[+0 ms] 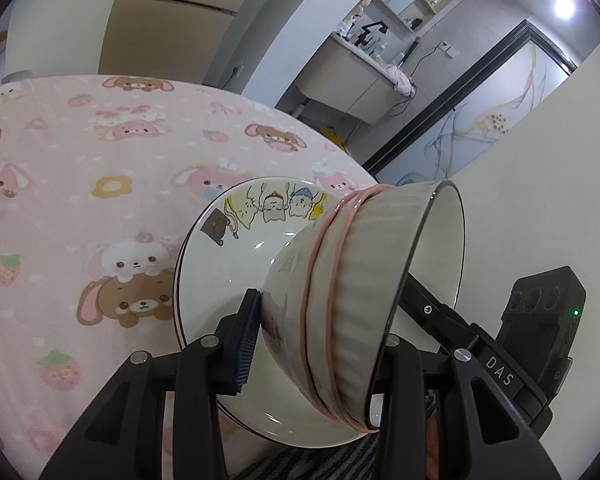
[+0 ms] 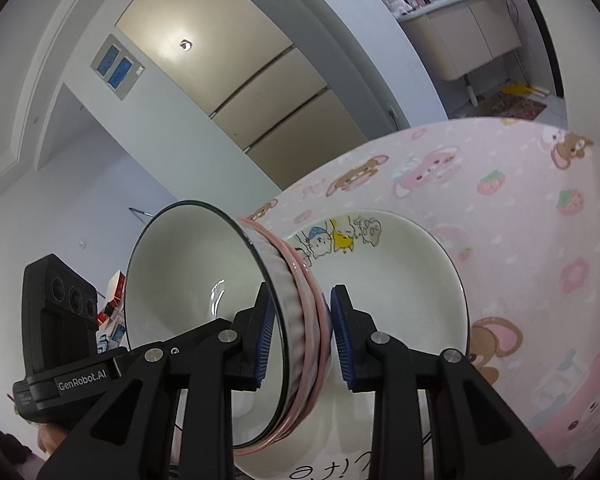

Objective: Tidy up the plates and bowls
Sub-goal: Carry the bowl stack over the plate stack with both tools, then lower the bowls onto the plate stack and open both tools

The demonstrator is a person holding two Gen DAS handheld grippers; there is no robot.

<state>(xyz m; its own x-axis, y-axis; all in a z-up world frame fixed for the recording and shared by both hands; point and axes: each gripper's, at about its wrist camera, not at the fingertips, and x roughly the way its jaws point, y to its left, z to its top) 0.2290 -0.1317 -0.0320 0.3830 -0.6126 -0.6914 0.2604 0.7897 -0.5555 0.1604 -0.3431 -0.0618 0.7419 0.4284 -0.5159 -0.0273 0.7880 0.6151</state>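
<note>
Risks, big to small. Counter (image 1: 100,160) (pink cartoon cloth over it): the cloth can slip or bunch, so a hard or off-centre landing could skate whatever sits on it. Plate (image 1: 236,248), the cat-print one, lies flat on the cloth directly under the load. The bowl would meet it edge-on as oriented now, so rim or foot could clip and chip it, or the bowl could land tilted and rock. Bowl (image 1: 340,300) hangs on its side just above the plate with its mouth turned back toward the holder, and it looks like one bowl shared by both tools. If the hands twist or drift out of sync, the wall gets levered and pops out of one grip. Rubber bands (image 1: 328,264) circle the ribbed wall and could roll under pressure. The pads (image 2: 342,340) catch only a narrow strip of slick glaze, so there's little margin. Pose: the left gripper (image 1: 324,312) comes in from the left, pitched well down. Its jaws are partly closed across the bowl's wall, outer pad flat near the foot, inner finger hidden inside. The right gripper (image 2: 302,300) comes from the right at a shallower tilt. Its jaws are narrower and clamp the same wall, one pad inside, one by the bands.
</note>
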